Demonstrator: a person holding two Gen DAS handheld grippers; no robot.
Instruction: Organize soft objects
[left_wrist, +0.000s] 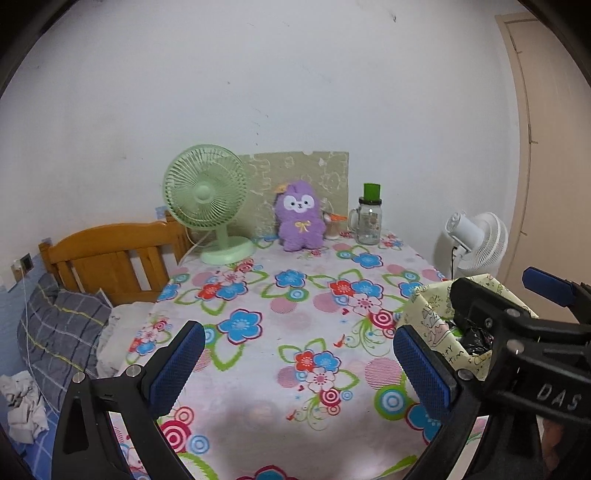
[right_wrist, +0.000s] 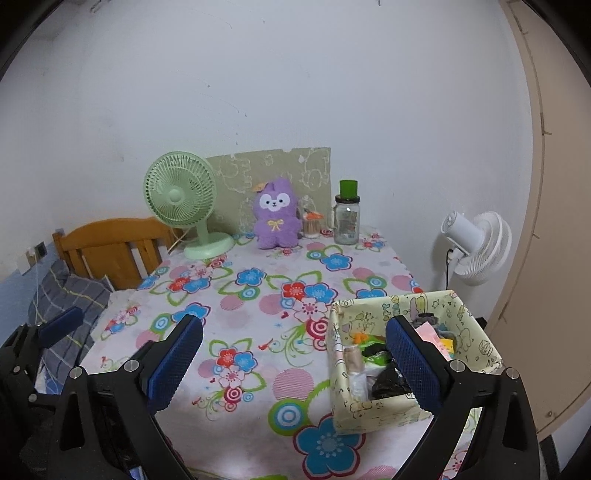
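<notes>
A purple plush toy (left_wrist: 298, 218) stands upright at the far edge of the flowered table (left_wrist: 288, 306), against a green board; it also shows in the right wrist view (right_wrist: 275, 214). A pale yellow fabric box (right_wrist: 413, 354) at the table's right front holds several small soft items; in the left wrist view only its corner (left_wrist: 430, 317) shows. My left gripper (left_wrist: 299, 365) is open and empty over the table's front. My right gripper (right_wrist: 293, 365) is open and empty, its right finger over the box.
A green desk fan (left_wrist: 207, 199) stands left of the plush toy, and a glass jar with a green lid (left_wrist: 369, 218) stands to its right. A white floor fan (right_wrist: 476, 243) is beyond the table's right edge. A wooden bed headboard (left_wrist: 110, 258) and a grey pillow (left_wrist: 62, 332) lie to the left.
</notes>
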